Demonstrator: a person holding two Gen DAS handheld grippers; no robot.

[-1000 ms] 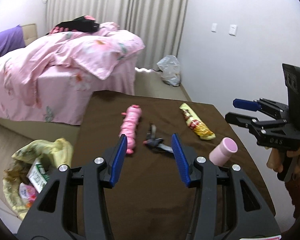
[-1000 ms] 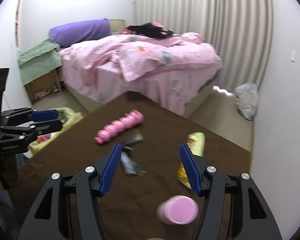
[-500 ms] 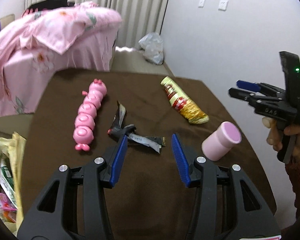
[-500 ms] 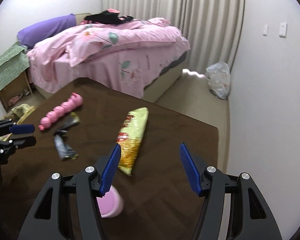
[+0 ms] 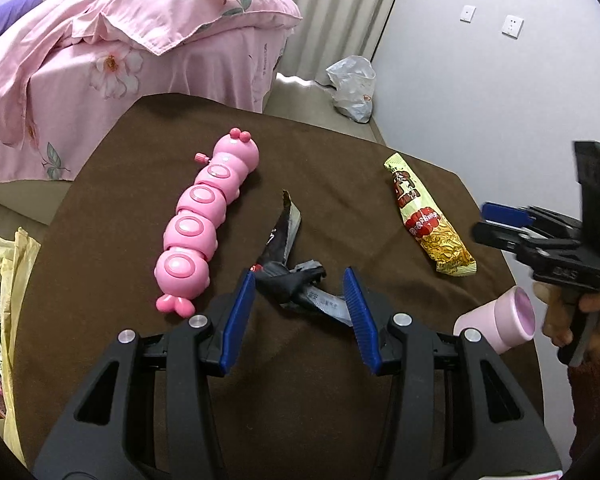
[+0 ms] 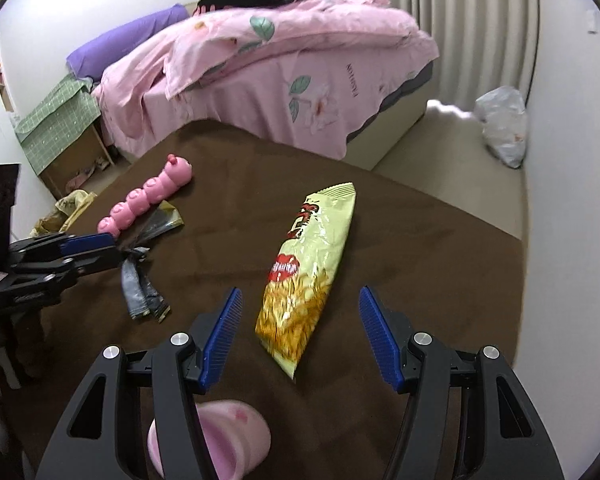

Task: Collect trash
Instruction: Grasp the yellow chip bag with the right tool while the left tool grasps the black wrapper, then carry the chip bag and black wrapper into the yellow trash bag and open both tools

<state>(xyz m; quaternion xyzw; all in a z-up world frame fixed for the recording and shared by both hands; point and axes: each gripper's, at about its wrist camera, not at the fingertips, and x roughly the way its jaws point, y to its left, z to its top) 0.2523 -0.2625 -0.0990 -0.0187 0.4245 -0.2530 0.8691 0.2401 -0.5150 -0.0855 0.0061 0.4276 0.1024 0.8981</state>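
Note:
A crumpled black and silver wrapper (image 5: pixel 290 268) lies on the brown table (image 5: pixel 300 392), between the tips of my open left gripper (image 5: pixel 300 304). It also shows in the right wrist view (image 6: pixel 144 280). A yellow-green snack packet (image 6: pixel 306 268) lies just ahead of my open, empty right gripper (image 6: pixel 300 320); it also shows in the left wrist view (image 5: pixel 426 220). The right gripper (image 5: pixel 512 224) shows at the table's right edge.
A pink caterpillar toy (image 5: pixel 200 220) lies left of the wrapper. A pink cup (image 5: pixel 500 320) lies on its side at the right edge. A yellow bag with trash (image 5: pixel 0 320) sits on the floor at left. A pink bed (image 6: pixel 280 64) stands behind the table.
My left gripper has moved forward and down until its fingers flank the black wrapper. My right gripper has swung right and closed in on the snack packet.

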